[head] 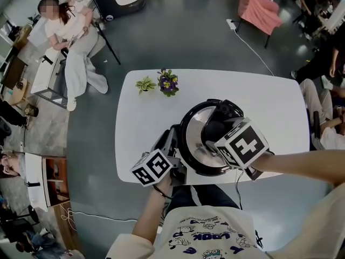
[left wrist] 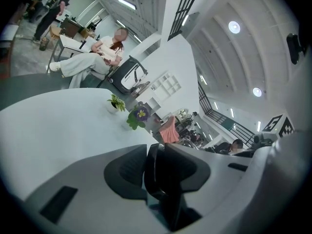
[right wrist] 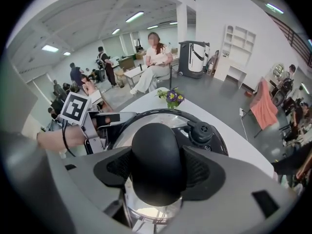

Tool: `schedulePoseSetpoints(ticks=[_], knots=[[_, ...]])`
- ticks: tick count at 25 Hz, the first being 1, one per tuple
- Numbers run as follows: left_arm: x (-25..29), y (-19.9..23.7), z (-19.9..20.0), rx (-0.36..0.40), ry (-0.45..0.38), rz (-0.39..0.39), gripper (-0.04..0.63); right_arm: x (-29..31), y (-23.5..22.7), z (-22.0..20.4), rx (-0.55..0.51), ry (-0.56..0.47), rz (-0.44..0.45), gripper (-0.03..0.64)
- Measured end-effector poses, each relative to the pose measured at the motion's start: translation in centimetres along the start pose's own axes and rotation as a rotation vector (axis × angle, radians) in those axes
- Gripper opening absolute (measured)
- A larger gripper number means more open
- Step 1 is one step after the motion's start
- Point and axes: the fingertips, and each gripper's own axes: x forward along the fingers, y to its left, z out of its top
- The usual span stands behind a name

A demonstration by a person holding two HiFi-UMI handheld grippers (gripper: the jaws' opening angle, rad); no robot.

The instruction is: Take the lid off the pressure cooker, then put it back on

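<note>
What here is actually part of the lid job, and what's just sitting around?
Part of the job: pressure cooker, its lid, the lid knob clamped by the right gripper, the side handle clamped by the left gripper.
Just lying about: small green plant, purple-flowered plant, both standing apart at the table's far edge.

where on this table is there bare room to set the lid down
Widest bare patch: right end of the table, between the pressure cooker and the right edge. Also bare: the left end, nearer than the green plant and purple-flowered plant. Crowded: the near edge, where the left gripper and right gripper clamp the cooker.
</note>
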Motion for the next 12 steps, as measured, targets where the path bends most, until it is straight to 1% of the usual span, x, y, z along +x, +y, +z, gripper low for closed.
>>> schedulePoseSetpoints(ticks=[7, 12], knots=[[0.19, 0.10, -0.15, 0.006, 0.001, -0.003, 0.126, 0.25, 0.02, -0.14, -0.029, 0.001, 0.013, 0.313], [-0.01, -0.03, 0.07, 0.018, 0.003, 0.000, 0.127, 0.05, 0.24, 0.05, -0.065, 0.029, 0.025, 0.311]])
